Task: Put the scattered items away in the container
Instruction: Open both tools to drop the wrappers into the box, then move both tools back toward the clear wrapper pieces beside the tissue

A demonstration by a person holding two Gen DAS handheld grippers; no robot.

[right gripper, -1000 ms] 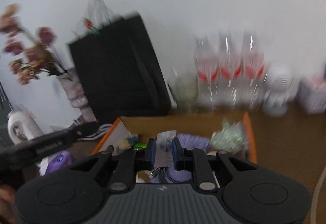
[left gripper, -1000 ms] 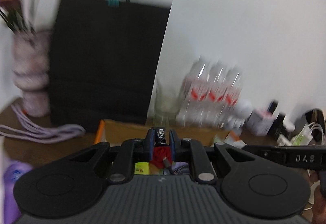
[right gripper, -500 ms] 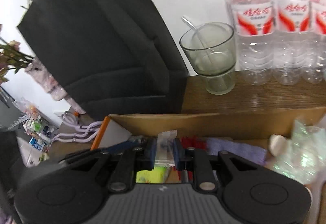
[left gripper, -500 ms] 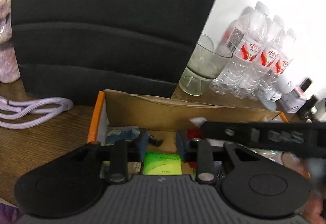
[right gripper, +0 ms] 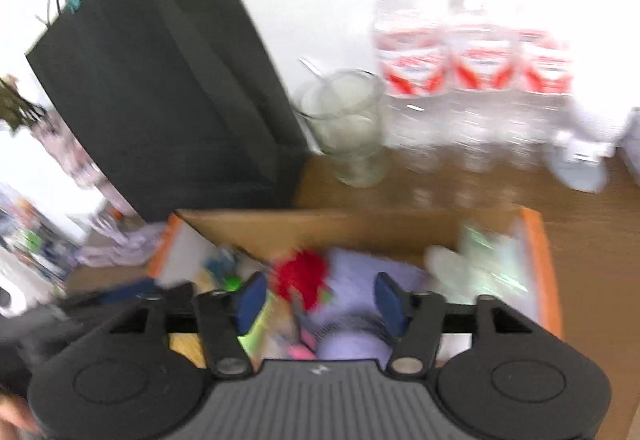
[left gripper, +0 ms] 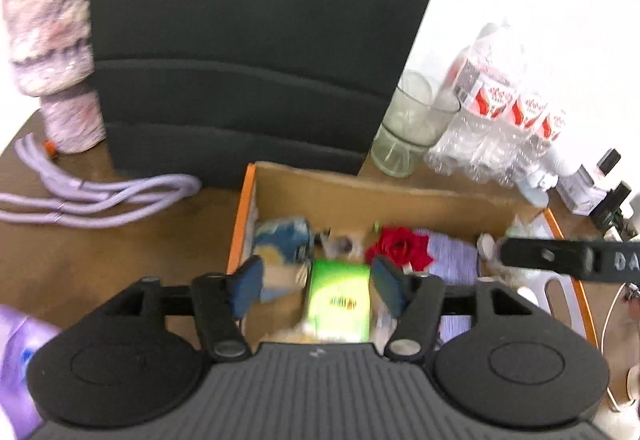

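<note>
Wooden table (left gripper: 100, 252), cardboard box (left gripper: 360, 195) crammed with clutter.
Left gripper (left gripper: 316, 286) and right gripper (right gripper: 318, 298) both spread wide, empty, above it.

Orange-rimmed box (left gripper: 239, 224) — red flower (left gripper: 400, 247), green packet (left gripper: 338, 300).

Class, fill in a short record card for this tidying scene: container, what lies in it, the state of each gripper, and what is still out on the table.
container: cardboard box, open top, orange rim
contents seen: green packet, red flower, purple cloth, blue-patterned item
left gripper: open, empty, over the box
right gripper: open, empty, over the box
on the table outside: purple cord, glass, water bottles, black bag
</note>
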